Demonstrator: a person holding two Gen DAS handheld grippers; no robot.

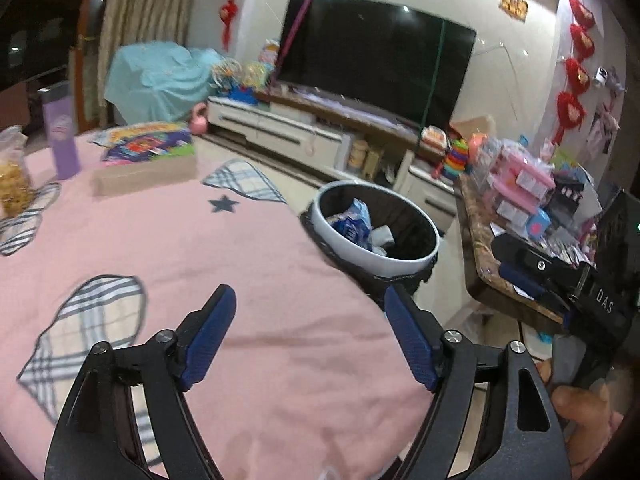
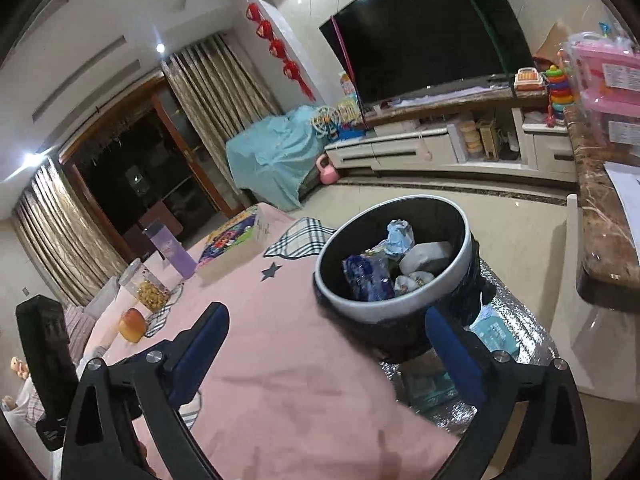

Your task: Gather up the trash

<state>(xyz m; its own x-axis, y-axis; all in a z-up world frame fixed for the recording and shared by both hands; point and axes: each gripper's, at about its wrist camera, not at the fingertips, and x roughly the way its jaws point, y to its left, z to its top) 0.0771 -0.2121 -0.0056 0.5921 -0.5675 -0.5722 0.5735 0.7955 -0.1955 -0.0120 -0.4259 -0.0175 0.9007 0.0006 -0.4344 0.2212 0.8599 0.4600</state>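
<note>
A round trash bin (image 1: 400,266) (image 2: 400,308) with a pale rim and a black liner stands off the right edge of the pink-clothed table (image 1: 240,248). Inside lie a blue wrapper (image 1: 354,224) (image 2: 368,276), crumpled paper (image 2: 398,236) and white scraps (image 2: 424,256). My left gripper (image 1: 310,294) hovers over the pink cloth, short of the bin, jaws open and empty. My right gripper (image 2: 326,312) is open too, nothing between its blue pads; its right finger sits in front of the bin's near side. The right gripper's black body (image 1: 560,280) shows at the right of the left wrist view.
On the table stand a purple bottle (image 1: 62,140), a flat box with a colourful lid (image 1: 148,156), a snack jar (image 1: 14,184) and an orange fruit (image 2: 132,324). A marble counter (image 1: 480,240) with pink boxes is right of the bin. A teal packet (image 2: 496,332) lies on the silver mat.
</note>
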